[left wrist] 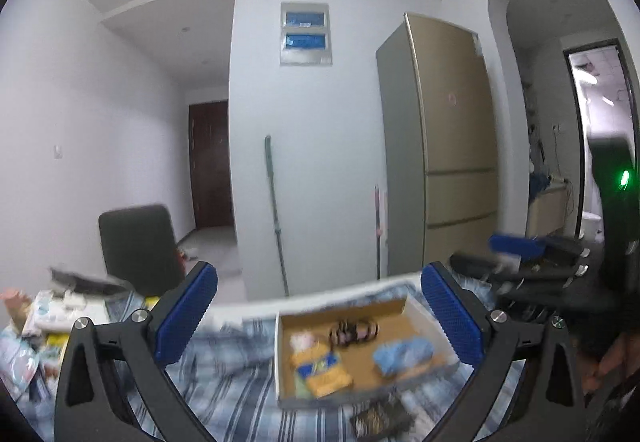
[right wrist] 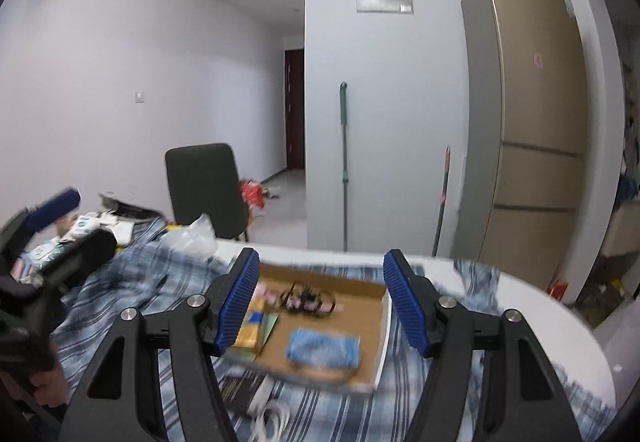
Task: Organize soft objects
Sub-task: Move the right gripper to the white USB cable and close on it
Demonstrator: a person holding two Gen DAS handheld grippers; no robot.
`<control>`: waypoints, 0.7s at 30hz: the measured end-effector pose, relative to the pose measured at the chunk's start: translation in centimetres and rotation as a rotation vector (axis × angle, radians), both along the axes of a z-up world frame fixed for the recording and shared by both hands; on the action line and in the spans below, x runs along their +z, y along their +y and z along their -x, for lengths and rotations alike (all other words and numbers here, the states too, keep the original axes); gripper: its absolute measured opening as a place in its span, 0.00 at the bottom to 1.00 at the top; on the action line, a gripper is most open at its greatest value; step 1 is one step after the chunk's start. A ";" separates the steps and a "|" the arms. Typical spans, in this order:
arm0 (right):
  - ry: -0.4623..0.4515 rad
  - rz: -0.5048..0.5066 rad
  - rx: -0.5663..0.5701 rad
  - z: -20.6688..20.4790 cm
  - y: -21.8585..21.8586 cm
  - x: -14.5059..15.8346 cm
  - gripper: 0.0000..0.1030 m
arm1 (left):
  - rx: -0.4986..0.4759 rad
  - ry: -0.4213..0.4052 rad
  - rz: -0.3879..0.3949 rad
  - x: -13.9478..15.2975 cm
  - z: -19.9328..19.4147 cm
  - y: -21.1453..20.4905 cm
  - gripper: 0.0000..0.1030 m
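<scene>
Both claws hover spread wide and holding nothing above the desk (right wrist: 560, 322), which is draped in a blue striped cloth (left wrist: 224, 382). Between the left claw (left wrist: 320, 318) and right claw (right wrist: 320, 302) lies a shallow cardboard box (left wrist: 416, 308). Inside it sit a blue cloth (right wrist: 322, 350), a yellow-and-blue fabric item (left wrist: 320, 366) and a dark tangled piece (right wrist: 306, 298), all blurred.

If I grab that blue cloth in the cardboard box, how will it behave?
The blue cloth looks crumpled and soft, so it will probably droop and weigh little. Lying loose on the cardboard box floor, it likely bunches or slides if pushed. Blur hides its weave.
</scene>
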State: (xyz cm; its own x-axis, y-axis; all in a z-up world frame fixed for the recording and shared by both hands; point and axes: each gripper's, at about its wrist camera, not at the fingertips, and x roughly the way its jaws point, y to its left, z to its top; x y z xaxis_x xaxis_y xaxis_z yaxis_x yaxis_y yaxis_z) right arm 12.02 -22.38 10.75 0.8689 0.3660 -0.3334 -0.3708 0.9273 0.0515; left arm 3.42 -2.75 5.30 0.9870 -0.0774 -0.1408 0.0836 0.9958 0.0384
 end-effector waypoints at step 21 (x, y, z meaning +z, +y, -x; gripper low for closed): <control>0.224 0.046 0.028 2.3 -0.4 -8.5 0.62 | -0.049 0.188 -0.016 -7.0 0.6 -0.6 1.00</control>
State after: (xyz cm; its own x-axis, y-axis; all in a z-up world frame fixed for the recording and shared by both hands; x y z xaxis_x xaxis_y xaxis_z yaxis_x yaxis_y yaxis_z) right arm 9.71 -22.79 2.23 0.7610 0.3689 -0.5337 -0.3808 0.9200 0.0930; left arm 2.84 -3.32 -1.73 0.9383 -0.1211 -0.3238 0.1394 0.9897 0.0338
